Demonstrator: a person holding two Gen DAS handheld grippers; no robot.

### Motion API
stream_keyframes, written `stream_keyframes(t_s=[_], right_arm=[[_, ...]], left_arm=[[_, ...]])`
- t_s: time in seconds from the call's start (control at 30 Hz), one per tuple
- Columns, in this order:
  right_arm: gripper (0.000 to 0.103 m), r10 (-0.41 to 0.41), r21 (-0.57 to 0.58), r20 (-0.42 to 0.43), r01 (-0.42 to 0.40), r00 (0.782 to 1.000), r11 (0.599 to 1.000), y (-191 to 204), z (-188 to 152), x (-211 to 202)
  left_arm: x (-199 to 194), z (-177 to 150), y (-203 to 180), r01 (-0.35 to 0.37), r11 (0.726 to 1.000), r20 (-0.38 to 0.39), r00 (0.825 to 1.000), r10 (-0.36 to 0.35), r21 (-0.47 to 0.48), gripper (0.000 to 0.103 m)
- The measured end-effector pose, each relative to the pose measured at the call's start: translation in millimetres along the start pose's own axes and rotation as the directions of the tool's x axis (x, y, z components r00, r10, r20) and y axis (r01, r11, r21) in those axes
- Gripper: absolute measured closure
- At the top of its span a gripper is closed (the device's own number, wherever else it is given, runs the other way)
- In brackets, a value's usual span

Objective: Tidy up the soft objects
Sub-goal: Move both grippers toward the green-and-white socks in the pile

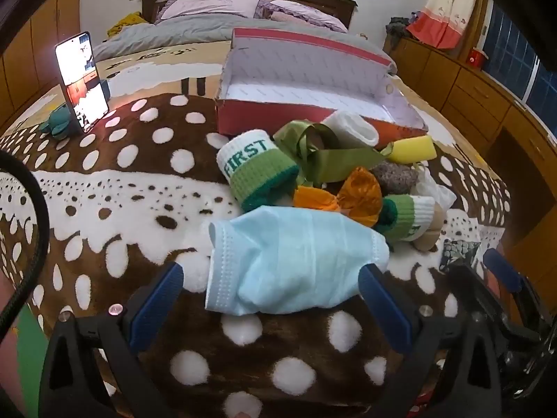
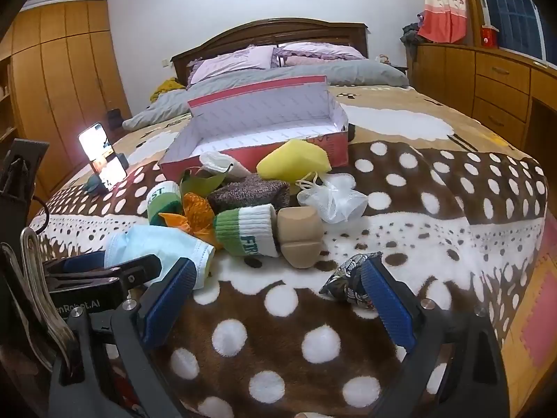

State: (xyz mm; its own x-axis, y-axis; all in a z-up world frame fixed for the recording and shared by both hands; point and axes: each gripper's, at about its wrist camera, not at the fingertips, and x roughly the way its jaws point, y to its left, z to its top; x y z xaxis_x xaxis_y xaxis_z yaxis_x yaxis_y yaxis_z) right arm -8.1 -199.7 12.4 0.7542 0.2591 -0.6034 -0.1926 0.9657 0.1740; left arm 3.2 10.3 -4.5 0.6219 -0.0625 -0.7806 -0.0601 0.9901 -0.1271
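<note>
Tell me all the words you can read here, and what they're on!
"FIRST" – on the rolled sock.
"FIR", rest hidden – on the other sock.
"nRobot.AI", start cut off – on the left tongs' body.
Red box: letters, too blurred.
Phone: too small to read.

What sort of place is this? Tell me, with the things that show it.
A home bedroom, most likely: a dark wooden headboard behind lilac pillows, a brown fleece blanket with white spots spread over the bed, and wooden wardrobe doors along the wall.
</note>
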Motion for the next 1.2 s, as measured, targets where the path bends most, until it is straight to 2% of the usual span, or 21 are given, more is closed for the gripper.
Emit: stream_keyframes(t_s=[0.17, 0.63, 0.9, 1.07, 1.2], right_arm=[[0.004, 0.004, 0.003, -0.008, -0.004, 1.0, 1.0, 0.4, 1.6, 3.0], [0.006, 0.002, -0.011, -0.018, -0.002, 1.0, 1.0, 2.8, 1.5, 3.4], [0.006, 0.003, -0.007, -0.042, -0.004, 0.999, 1.0, 1.4, 1.9, 6.8], [0.021, 0.044, -0.02, -0.065, -0.045, 0.997, 0.999, 4.7, 4.4, 9.9], [0.024, 0.077, -0.035, -0.069, -0.079, 0.995, 0.996, 8.3, 4.4, 8.9]], left_arm=[[-1.6, 1.9, 3.0, -0.021, 1.0, 0.005, 1.0, 0.021, -0.003, 0.001], [-4.6, 4.3, 12.7, 0.001, 0.999, -0.001, 1.0, -0.001, -0.036, 0.004], [-4.1, 12.7, 23.2, -0.029, 0.999, 0.002, 1.0, 0.03, -0.037, 0.006], [-1.9, 20.0, 27.0, -0.036, 0.999, -0.006, 0.999, 0.036, -0.025, 0.011], [-0.9, 22.2, 28.6, -0.035, 0.999, 0.0, 0.999, 0.035, -0.009, 0.017]])
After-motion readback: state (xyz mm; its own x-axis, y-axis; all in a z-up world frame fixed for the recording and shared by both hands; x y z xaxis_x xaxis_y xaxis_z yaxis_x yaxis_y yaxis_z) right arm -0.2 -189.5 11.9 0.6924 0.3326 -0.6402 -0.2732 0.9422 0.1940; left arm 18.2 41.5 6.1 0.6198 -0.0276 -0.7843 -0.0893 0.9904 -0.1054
